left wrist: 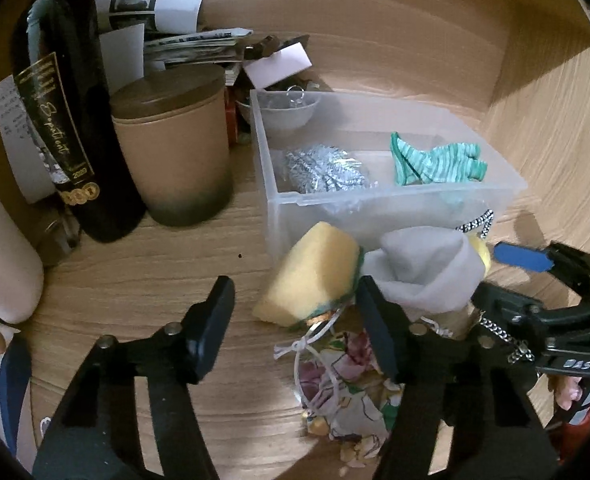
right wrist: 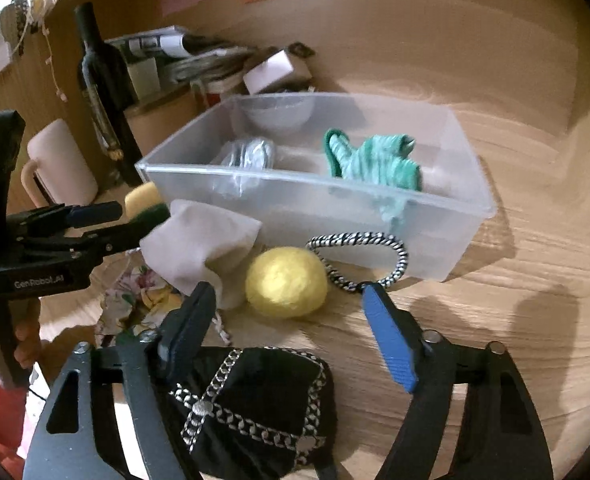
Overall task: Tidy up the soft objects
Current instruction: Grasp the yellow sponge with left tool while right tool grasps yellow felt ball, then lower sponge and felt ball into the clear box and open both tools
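A clear plastic bin (left wrist: 375, 204) (right wrist: 447, 216) holds a green striped cloth (left wrist: 435, 160) (right wrist: 375, 160) and a silver scrubber (left wrist: 323, 168) (right wrist: 251, 152). In front of it lie a yellow sponge (left wrist: 311, 272), a grey cloth pouch (left wrist: 423, 268) (right wrist: 199, 240), a yellow felt ball (right wrist: 287, 280), a black-and-white hair tie (right wrist: 359, 260), a floral bag (left wrist: 343, 384) and a black chain-trimmed pouch (right wrist: 263, 404). My left gripper (left wrist: 295, 312) is open, just before the sponge. My right gripper (right wrist: 291, 320) is open, just before the ball.
A dark wine bottle (left wrist: 67, 120), a tan lidded jar (left wrist: 175, 144), a white mug (right wrist: 59, 160) and stacked papers (left wrist: 183, 40) stand left of and behind the bin. A wooden wall (left wrist: 415, 32) closes the back.
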### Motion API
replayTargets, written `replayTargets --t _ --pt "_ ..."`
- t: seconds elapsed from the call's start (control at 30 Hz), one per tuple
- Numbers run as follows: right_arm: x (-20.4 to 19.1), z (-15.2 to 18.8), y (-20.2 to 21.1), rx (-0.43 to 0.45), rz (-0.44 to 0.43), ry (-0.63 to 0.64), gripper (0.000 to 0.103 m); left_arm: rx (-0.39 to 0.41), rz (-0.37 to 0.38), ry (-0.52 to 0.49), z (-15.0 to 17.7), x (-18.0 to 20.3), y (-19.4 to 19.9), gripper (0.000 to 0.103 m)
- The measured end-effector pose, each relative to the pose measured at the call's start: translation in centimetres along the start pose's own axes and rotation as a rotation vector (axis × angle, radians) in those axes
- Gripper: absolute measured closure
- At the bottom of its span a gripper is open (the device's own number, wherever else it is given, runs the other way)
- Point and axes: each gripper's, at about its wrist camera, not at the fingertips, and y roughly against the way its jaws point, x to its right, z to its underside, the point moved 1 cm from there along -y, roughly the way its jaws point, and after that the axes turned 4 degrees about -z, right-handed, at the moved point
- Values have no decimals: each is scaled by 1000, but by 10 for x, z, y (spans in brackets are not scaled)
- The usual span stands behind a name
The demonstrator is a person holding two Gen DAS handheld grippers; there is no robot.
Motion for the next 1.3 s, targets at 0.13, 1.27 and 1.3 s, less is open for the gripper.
replayTargets --t 0.13,1.27,1.3 --pt "-1 0 -12 -39 2 3 52 11 34 4 -2 1 -2 58" --pt "2 -44 63 237 32 21 65 254 34 0 -48 7 71 70" --pt "2 -47 64 248 31 22 65 261 32 -3 -54 9 70 70"
